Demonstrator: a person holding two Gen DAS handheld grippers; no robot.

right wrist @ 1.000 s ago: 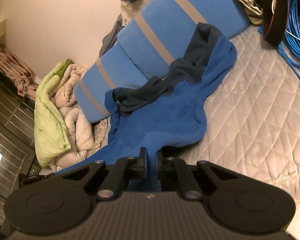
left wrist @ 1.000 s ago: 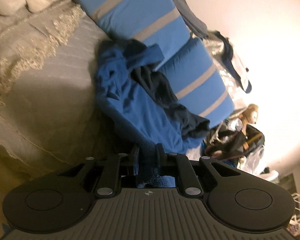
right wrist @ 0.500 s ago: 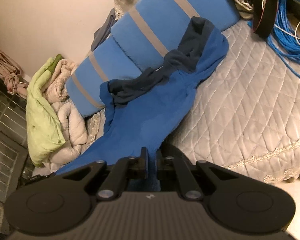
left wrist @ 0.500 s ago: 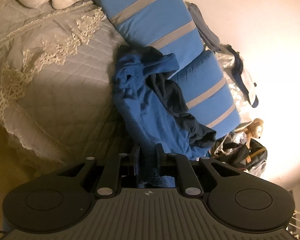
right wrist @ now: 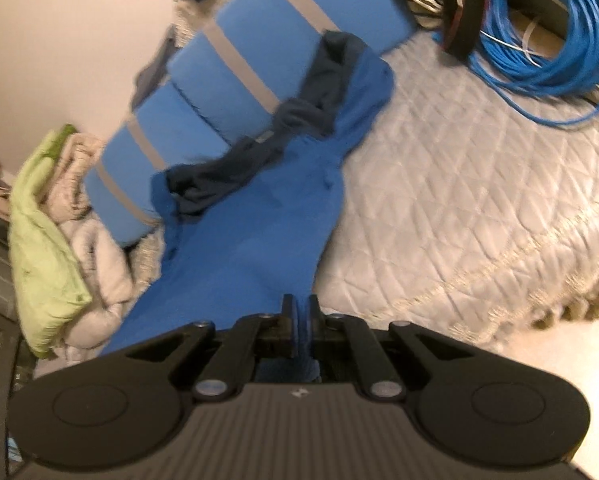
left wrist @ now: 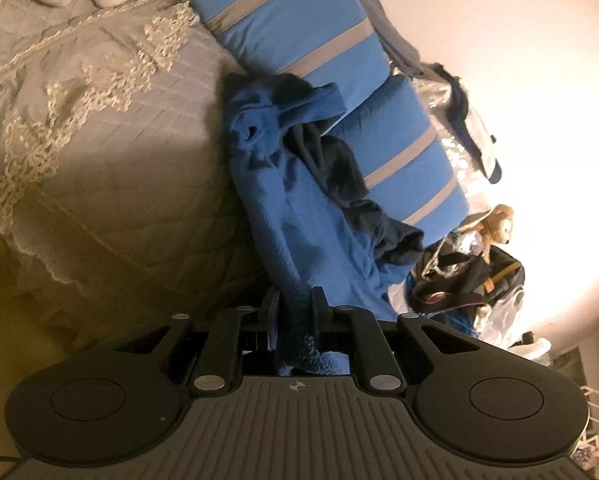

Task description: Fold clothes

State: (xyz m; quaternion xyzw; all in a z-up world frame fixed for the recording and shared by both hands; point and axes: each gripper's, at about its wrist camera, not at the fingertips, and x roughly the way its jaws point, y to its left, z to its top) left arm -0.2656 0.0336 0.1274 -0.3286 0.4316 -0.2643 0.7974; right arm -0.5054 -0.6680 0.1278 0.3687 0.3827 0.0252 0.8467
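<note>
You have the blue fleece garment (left wrist: 299, 216) stretched from both grippers across the quilted bedspread (left wrist: 99, 152), its far end with the dark navy lining (right wrist: 319, 92) lying up against the blue striped cushions (left wrist: 299, 28). Your left gripper (left wrist: 295, 304) is clenched on one edge of the garment, fabric bunched between its fingers; your right gripper (right wrist: 299, 316) is pinched tight on another edge, cloth filling the narrow gap. Beside the cushions on the right-wrist view sits a pale green and cream bedding pile (right wrist: 55, 232), and beyond the garment's far end a coil of blue cable (right wrist: 547, 40) rests on the bedspread. A plush toy (left wrist: 495, 224) lies past the cushions' end in the left-wrist view.
</note>
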